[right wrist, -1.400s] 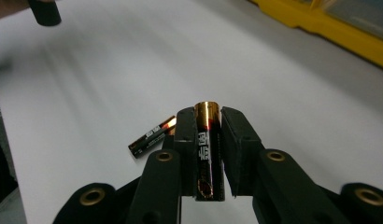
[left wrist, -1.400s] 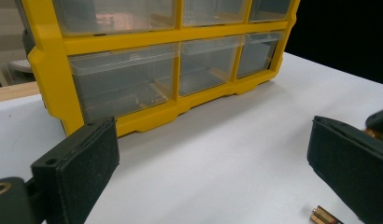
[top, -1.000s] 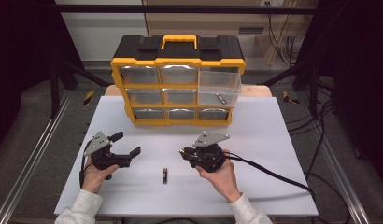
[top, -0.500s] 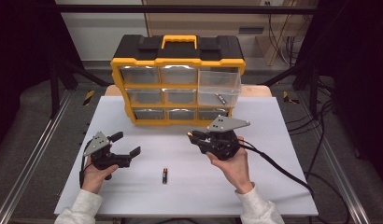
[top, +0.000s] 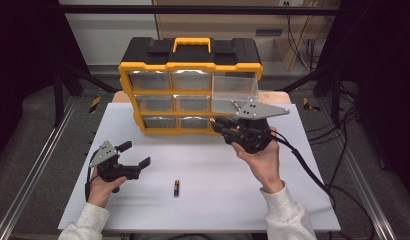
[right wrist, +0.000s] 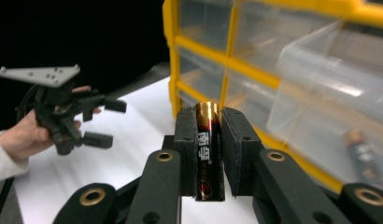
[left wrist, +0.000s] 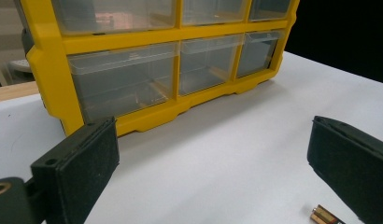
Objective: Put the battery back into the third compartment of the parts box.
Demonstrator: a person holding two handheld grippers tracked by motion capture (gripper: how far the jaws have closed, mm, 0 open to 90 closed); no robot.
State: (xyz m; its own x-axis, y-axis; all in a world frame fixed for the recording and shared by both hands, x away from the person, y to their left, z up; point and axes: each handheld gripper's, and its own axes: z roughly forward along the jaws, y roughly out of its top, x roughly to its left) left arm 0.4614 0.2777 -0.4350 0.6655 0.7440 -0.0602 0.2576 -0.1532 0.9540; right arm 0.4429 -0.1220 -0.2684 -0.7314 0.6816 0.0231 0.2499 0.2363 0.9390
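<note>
Right gripper (right wrist: 209,154) raised off bench (top: 303,200) toward organizer's pulled-out drawer (top: 235,86), jaws clamping battery (right wrist: 208,149); left gripper (top: 138,166) idle, jaws wide, empty.

A second battery (top: 176,188) lies on the white table (top: 203,210); cables (top: 338,170) trail rightward (black).

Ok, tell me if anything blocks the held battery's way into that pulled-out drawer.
Nothing visible does. The right hand-held gripper holds the battery upright, close beside the pulled-out drawer, whose top is open. Another battery lies inside, leaving room.
</note>
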